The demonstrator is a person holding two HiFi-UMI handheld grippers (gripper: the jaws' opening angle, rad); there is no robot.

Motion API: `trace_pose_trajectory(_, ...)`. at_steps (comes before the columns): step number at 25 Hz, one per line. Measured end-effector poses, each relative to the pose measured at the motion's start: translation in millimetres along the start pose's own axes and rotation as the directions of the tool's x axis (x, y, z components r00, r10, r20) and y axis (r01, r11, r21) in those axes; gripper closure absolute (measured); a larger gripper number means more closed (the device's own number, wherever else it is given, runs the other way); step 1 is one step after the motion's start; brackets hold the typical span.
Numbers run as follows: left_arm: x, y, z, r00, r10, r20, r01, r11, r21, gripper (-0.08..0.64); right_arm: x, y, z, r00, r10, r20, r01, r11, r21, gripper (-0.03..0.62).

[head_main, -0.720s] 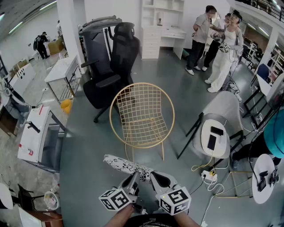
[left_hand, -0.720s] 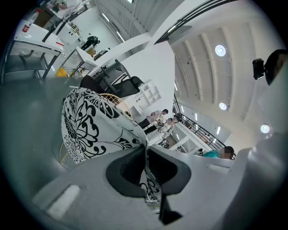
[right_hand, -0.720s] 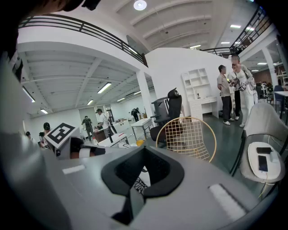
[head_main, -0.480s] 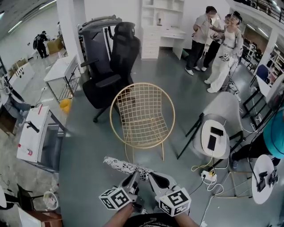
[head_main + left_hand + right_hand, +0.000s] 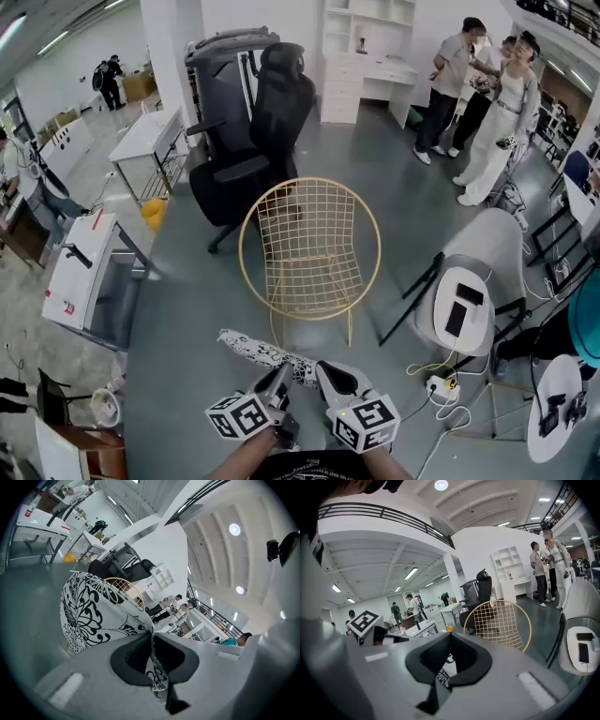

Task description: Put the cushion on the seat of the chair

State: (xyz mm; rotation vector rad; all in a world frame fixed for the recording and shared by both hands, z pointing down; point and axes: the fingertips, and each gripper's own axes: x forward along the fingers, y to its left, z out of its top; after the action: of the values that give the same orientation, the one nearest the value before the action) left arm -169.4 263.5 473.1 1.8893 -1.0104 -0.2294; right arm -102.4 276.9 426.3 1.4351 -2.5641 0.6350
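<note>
A flat round cushion (image 5: 265, 353) with a black-and-white flower print hangs in front of me, low over the grey floor. My left gripper (image 5: 277, 385) is shut on its near edge, and the fabric (image 5: 101, 613) fans out beyond the jaws. My right gripper (image 5: 328, 380) is shut on the same edge just to the right; a strip of patterned cloth (image 5: 444, 676) shows between its jaws. The gold wire chair (image 5: 309, 251) stands a short way ahead with its seat bare. It shows as chair (image 5: 501, 623) straight ahead in the right gripper view.
A black office chair (image 5: 253, 141) stands behind the gold one. A white chair with phones on it (image 5: 469, 295) is to the right, with a power strip and cables (image 5: 439, 384) on the floor. A white cart (image 5: 89, 277) stands left. People stand at the back right.
The whole scene has shifted slightly right and down in the head view. The grippers and cushion keep their place before me.
</note>
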Motion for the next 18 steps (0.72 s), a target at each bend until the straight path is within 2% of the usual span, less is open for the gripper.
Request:
trace_pose_trajectory(5, 21, 0, -8, 0.998, 0.066, 0.02, -0.065, 0.998, -0.014, 0.545, 1, -31, 2, 0.999, 0.049, -0.024, -0.048, 0.999, 0.023, 0.594)
trace_pose_trajectory(13, 82, -17, -25, 0.987, 0.156, 0.048, -0.155, 0.988, -0.025, 0.545, -8, -109, 22, 0.994, 0.103, -0.029, -0.102, 0.994, 0.049, 0.594)
trace_pose_trajectory(18, 93, -20, -19, 0.978, 0.193, 0.08, -0.192, 0.981, -0.015, 0.543, -5, -128, 32, 0.991, 0.134, -0.018, -0.132, 0.99, 0.058, 0.594)
